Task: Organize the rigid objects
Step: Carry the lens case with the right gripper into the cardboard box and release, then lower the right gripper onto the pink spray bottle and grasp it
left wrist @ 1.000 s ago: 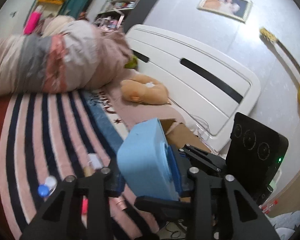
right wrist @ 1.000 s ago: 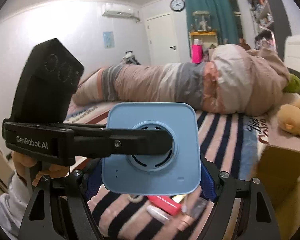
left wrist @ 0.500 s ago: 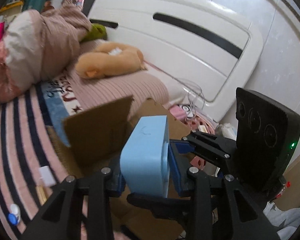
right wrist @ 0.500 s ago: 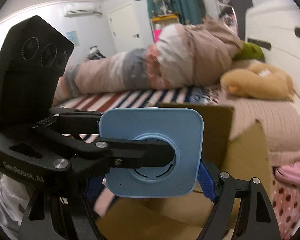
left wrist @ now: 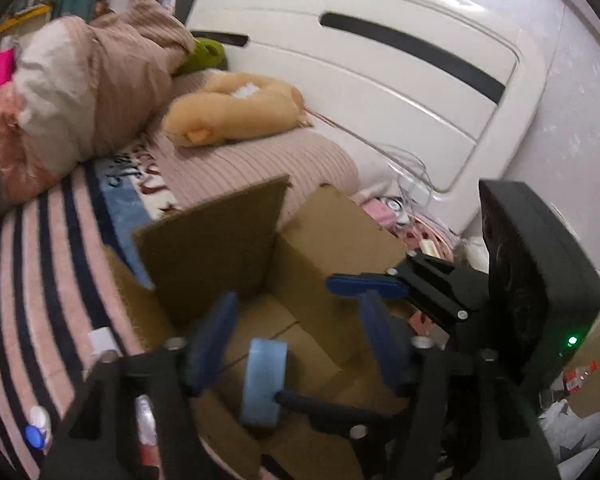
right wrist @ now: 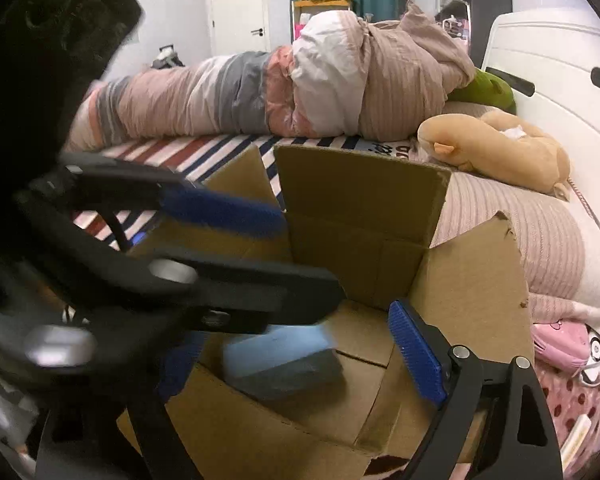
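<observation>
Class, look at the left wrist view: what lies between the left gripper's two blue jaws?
In the left wrist view, the light blue device lies between the open left gripper's jaws, untouched by either, down inside the cardboard box.

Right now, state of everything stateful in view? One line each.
left gripper: open, holding nothing, above the box.
right gripper: open, holding nothing, over the box.
blue device: released, free of both grippers, inside the box, blurred.
cardboard box: open, flaps up, on the bed.
green indicator light: lit.
</observation>
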`<state>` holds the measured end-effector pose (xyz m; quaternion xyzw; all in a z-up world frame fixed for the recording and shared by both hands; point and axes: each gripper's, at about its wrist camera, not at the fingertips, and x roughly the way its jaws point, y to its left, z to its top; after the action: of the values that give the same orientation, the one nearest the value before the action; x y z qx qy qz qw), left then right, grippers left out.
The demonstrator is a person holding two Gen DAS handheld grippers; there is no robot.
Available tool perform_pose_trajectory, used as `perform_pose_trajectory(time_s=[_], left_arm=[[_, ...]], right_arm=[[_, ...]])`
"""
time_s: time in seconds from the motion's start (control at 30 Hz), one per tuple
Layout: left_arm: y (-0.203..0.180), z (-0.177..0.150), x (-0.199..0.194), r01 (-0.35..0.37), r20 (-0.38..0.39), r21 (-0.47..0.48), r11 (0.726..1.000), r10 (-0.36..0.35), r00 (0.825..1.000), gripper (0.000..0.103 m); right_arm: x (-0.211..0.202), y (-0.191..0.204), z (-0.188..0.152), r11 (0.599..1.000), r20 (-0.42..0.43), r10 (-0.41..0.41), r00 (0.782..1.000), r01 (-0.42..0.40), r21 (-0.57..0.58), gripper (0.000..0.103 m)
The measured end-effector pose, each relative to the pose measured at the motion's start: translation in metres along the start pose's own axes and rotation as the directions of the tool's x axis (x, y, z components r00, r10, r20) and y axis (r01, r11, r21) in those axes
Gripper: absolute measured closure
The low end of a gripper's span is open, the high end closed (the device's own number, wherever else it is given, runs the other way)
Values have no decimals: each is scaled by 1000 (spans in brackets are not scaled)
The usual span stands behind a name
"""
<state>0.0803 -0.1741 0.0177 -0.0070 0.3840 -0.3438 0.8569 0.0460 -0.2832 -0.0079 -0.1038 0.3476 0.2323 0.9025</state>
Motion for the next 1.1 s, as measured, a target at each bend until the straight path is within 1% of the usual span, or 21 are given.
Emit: perform_pose_trajectory(time_s=[0.07,0.13,0.17,0.27,0.33,0.4,0.5,0.53,0.6,0.63,0.73,0.77,0.83,0.9,0.93,0.97,1.0,1.03,1.1], left_arm=[[8,-4,-15,-20,24,-15,1000,21,999,34],[20,-11,-32,-41,48,-44,998,43,998,30],[25,-14,-39,-56,59,-54,997,59,996,26],[46,-27,-68,-128,96,-87,988,136,986,25],[64,-39,-89,-178,112,-119,977,192,975,25],[80,-52,-105,-215,122,-145,966,233,965,25],[106,-75,-132,-280,136,-192,940,309,941,25],[117,-85,-142,-304,141,-214,928,338,931,25],[131,-100,-152,-334,141,-244,910,374,916,25],[139,-109,-156,-348,139,-258,901,391,910,24],[163,-136,-162,-392,127,-291,873,442,888,24],[169,-142,-160,-396,125,-299,868,448,885,24],[184,-158,-156,-389,132,-326,862,449,884,24],[194,-167,-149,-367,132,-355,860,435,891,24],[201,-173,-146,-361,118,-373,855,430,895,24],[204,-175,-144,-364,111,-380,850,433,895,24],[207,-178,-143,-367,108,-383,848,435,894,24],[210,-182,-142,-368,110,-383,847,437,893,24],[213,-184,-143,-362,112,-393,845,435,894,24]], right_arm=[[-2,3,2,1000,11,-8,1000,8,-6,6],[-8,12,6,1000,37,-14,999,15,-19,5],[-10,16,7,1000,49,-13,999,14,-27,5],[-16,34,17,999,89,-11,996,15,-43,5],[-18,46,24,999,115,0,993,5,-46,5],[-19,64,34,997,137,53,989,-46,-55,5],[-12,88,45,989,142,142,979,-134,-68,5],[-6,101,50,982,128,181,975,-172,-83,5],[5,118,53,971,106,227,968,-216,-105,5],[13,132,54,959,87,266,960,-254,-123,5],[39,160,52,941,18,307,951,-301,-152,5],[48,170,48,936,-12,311,950,-309,-168,5],[72,185,43,937,-76,287,955,-296,-186,6],[91,193,38,939,-131,260,957,-282,-198,6],[107,198,33,939,-177,239,955,-274,-208,9],[116,199,30,940,-205,225,953,-268,-212,17],[126,198,26,942,-236,206,950,-258,-217,21],[140,199,22,946,-269,173,947,-236,-223,28],[157,197,19,953,-296,128,946,-200,-229,30]])
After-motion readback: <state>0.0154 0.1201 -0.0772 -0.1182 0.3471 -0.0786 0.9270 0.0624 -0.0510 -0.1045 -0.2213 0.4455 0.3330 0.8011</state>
